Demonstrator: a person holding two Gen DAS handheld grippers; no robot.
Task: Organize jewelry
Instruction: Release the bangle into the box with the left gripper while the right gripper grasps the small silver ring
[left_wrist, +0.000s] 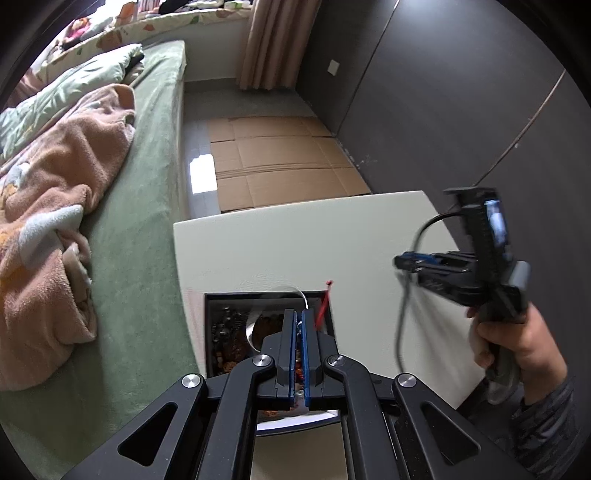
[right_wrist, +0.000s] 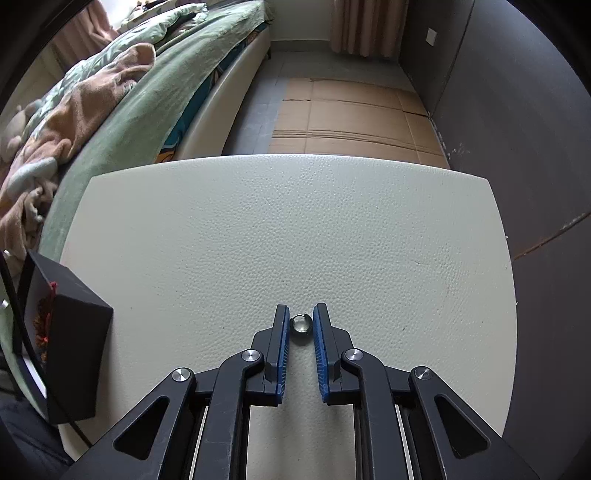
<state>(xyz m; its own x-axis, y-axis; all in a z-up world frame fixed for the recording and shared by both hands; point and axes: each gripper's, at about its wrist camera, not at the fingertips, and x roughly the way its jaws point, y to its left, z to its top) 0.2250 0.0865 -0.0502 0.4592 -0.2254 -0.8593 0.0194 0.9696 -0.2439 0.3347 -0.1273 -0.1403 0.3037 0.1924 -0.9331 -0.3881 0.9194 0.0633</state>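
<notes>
A small silver ring (right_wrist: 301, 325) lies on the cream table (right_wrist: 295, 229), between the blue pads of my right gripper (right_wrist: 301, 321); the pads touch its two sides. From the left wrist view the right gripper (left_wrist: 400, 263) hangs over the table's right part, held by a hand (left_wrist: 517, 343). My left gripper (left_wrist: 299, 321) is shut over the open black jewelry box (left_wrist: 266, 295), pinching what looks like a thin silver bangle (left_wrist: 251, 325). A red cord (left_wrist: 324, 301) sticks up from the box's far right corner. The box (right_wrist: 74, 332) also shows at the table's left edge.
A bed with a green sheet (left_wrist: 147, 221) and a pink blanket (left_wrist: 55, 221) runs along the table's left side. Flattened cardboard (right_wrist: 351, 118) covers the floor beyond the table. A dark wall (right_wrist: 517, 110) stands to the right. A black cable (left_wrist: 406, 295) hangs from the right gripper.
</notes>
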